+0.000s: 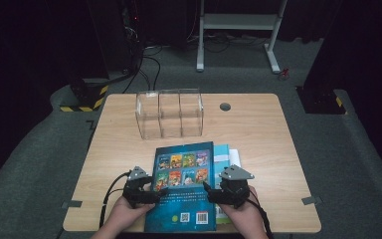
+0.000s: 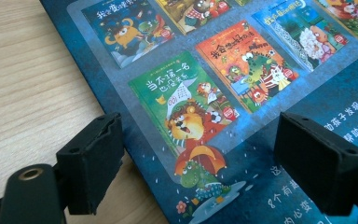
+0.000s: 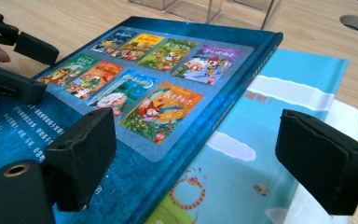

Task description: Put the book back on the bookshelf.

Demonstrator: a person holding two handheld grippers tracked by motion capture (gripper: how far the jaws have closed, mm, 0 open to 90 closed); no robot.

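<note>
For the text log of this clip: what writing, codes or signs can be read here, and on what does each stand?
"当不瑞一名": title on the green thumbnail with a lion, back cover of the dark blue book, left gripper view; last characters uncertain.
"我会": start of the orange thumbnail's title; the rest is blurred.
White text lines on the same cover: too cut off to read.
QR code and barcode on that cover: too small.
Light blue book: no legible text.
</note>
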